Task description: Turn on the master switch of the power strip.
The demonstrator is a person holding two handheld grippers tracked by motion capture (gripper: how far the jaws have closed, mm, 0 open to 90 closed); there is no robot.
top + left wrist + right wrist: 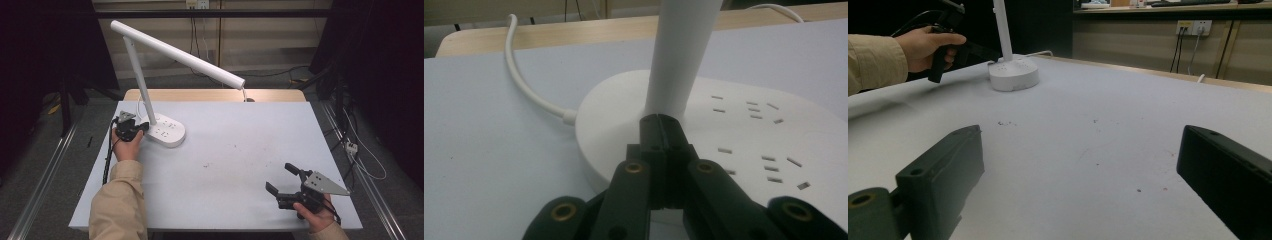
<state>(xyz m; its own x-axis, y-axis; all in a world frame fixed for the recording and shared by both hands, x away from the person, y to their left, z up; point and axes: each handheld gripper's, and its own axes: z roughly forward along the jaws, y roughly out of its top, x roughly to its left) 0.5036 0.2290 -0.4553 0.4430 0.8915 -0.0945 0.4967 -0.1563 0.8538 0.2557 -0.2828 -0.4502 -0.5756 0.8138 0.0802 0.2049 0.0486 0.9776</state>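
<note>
A white desk lamp stands at the table's back left, its round base carrying a slanted stem and a long arm. My left gripper is shut with nothing between its jaws. Its closed tips rest on top of the lamp base, right at the foot of the stem. My right gripper is held open near the front right of the table, empty, with its jaws spread wide just above the surface. Far off in the right gripper view are the lamp base and the left gripper.
The pale grey table has a few dark specks near its middle. The lamp's white cable curves off the base toward the table's back edge. Small slots mark the top of the base. Rails and cables lie on the floor on both sides.
</note>
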